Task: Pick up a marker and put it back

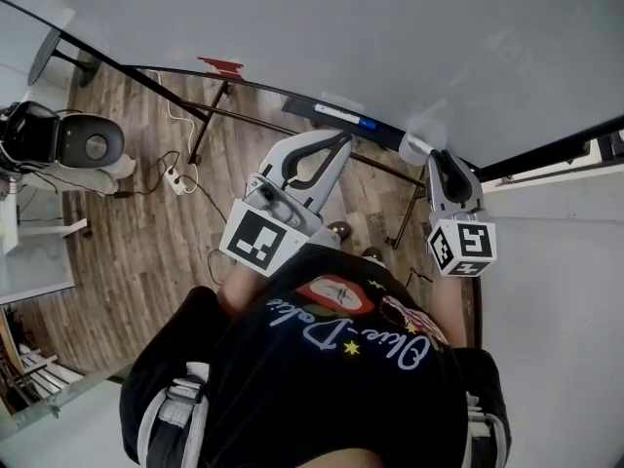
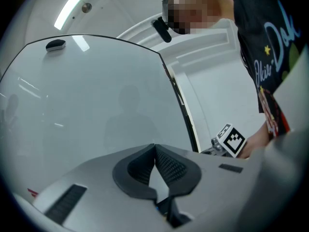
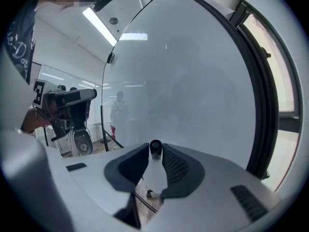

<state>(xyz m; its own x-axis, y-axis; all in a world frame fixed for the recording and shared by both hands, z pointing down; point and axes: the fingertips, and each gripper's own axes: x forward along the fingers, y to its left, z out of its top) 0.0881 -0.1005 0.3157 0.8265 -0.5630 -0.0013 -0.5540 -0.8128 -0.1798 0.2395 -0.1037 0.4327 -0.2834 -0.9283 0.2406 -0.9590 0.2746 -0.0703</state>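
Since the right gripper has its jaws clenched on the small white-bodied marker with a dark round end only at their very tips, the step in hand looks to be the lift away from the board, and it calls for care. The marker sits end-on between the two ribbed black pads, at 12 o'clock of the jaws in the right gripper view. In the head view it is at about 1 o'clock from the person's chest, close against the bottom rail of the large glossy white board in a black frame.

A grip this far forward puts little pad on the barrel, so a smooth round marker could twist or squirt out. I judge it best to draw the marker straight back toward 6 o'clock, away from the board, with an even squeeze and no roll of the wrist. Putting it back should follow the same line in reverse, laying the barrel level along the rail before the jaws release. A slip would send it to the wood-plank floor below.

The left gripper has its jaws pressed together on nothing and sits at 9 o'clock of the right one. It is best held there, clear of the right gripper's path. A dark bar with a blue end lies on the rail at 12 o'clock; I cannot tell whether it is a second marker.
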